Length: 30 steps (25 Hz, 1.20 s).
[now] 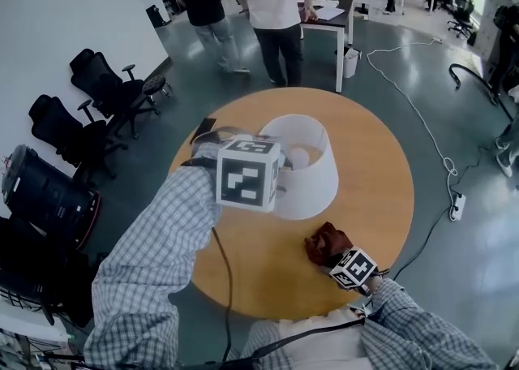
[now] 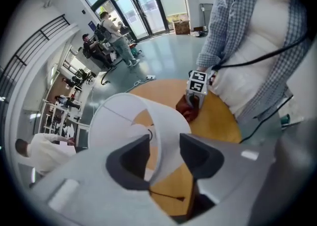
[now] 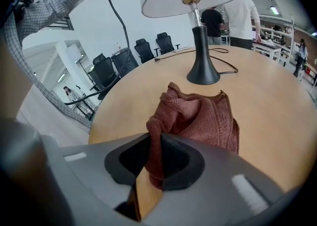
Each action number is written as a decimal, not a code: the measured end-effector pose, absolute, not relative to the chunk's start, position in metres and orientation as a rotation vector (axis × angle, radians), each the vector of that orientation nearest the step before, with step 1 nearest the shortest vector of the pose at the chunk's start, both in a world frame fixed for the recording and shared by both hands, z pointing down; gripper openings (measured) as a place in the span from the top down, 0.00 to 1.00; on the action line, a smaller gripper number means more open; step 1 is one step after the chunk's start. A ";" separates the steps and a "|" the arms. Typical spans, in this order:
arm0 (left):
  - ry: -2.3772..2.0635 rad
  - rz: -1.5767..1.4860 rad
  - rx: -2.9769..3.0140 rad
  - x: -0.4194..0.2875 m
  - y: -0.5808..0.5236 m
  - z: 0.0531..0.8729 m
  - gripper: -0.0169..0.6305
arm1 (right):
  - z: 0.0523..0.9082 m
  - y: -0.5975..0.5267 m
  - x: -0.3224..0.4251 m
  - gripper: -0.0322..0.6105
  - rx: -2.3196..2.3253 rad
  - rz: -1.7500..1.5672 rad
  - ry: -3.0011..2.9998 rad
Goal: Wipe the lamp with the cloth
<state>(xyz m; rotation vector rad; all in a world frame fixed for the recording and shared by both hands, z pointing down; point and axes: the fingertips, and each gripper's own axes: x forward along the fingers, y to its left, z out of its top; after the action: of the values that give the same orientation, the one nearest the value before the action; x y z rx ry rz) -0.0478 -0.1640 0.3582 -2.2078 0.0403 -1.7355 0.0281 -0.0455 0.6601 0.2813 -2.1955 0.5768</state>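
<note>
A lamp with a white shade (image 1: 312, 167) and a black base (image 3: 202, 74) stands in the middle of the round wooden table (image 1: 381, 157). My left gripper (image 2: 164, 143) points steeply down over the shade's near rim (image 2: 166, 121), one jaw inside and one outside the thin wall; a gap shows beside the inner pad, so it is open. Its marker cube (image 1: 247, 174) hides the jaws in the head view. My right gripper (image 3: 154, 143) rests low at the table's near edge, shut on a fold of the reddish-brown cloth (image 3: 198, 116), which lies bunched on the wood.
The lamp's black cable (image 3: 173, 56) trails across the table towards the left. Two people (image 1: 276, 3) stand beyond the table beside a white desk (image 1: 328, 23). Black office chairs (image 1: 89, 109) line the left wall. A white cord and power strip (image 1: 456, 206) lie on the floor at right.
</note>
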 end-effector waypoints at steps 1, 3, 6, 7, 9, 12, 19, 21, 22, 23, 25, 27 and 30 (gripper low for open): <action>0.021 -1.743 -2.201 -0.048 -0.164 0.360 0.68 | 0.660 -0.045 0.028 0.85 0.280 0.580 -2.195; -0.021 -1.762 -2.182 -0.049 -0.161 0.361 0.69 | 0.661 -0.045 0.028 0.85 0.279 0.584 -2.193; -0.090 -1.795 -2.149 -0.047 -0.159 0.363 0.72 | 0.660 -0.046 0.031 0.85 0.285 0.594 -2.194; -0.118 -1.807 -2.143 -0.047 -0.158 0.363 0.73 | 0.660 -0.046 0.031 0.85 0.287 0.597 -2.195; -0.180 -1.834 -2.135 -0.049 -0.156 0.364 0.76 | 0.660 -0.046 0.031 0.85 0.293 0.607 -2.199; -0.248 -1.892 -2.115 -0.055 -0.157 0.363 0.82 | 0.659 -0.046 0.029 0.85 0.294 0.616 -2.200; -0.329 -1.927 -2.159 -0.055 -0.173 0.357 0.84 | 0.659 -0.047 0.030 0.85 0.326 0.701 -2.218; -0.323 -1.899 -2.207 -0.052 -0.181 0.354 0.84 | 0.653 -0.052 0.030 0.85 0.376 0.793 -2.257; -0.304 -1.883 -2.229 -0.050 -0.187 0.352 0.84 | 0.647 -0.057 0.029 0.85 0.409 0.849 -2.289; -0.283 -1.861 -2.252 -0.048 -0.192 0.349 0.83 | 0.640 -0.063 0.029 0.85 0.447 0.906 -2.326; -0.227 -1.812 -2.287 -0.042 -0.206 0.344 0.83 | 0.621 -0.082 0.029 0.85 0.537 0.997 -2.412; -0.183 -1.776 -2.315 -0.040 -0.218 0.340 0.82 | 0.597 -0.106 0.031 0.85 0.641 1.031 -2.497; -0.159 -1.742 -2.356 -0.043 -0.230 0.337 0.81 | 0.553 -0.150 0.035 0.85 0.845 1.027 -2.620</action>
<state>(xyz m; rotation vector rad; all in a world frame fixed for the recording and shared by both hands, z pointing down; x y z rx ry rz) -0.0429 -0.2302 0.3371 -2.3564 -0.1586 -1.7423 0.0346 -0.1499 0.5534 0.8449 -2.6196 1.0269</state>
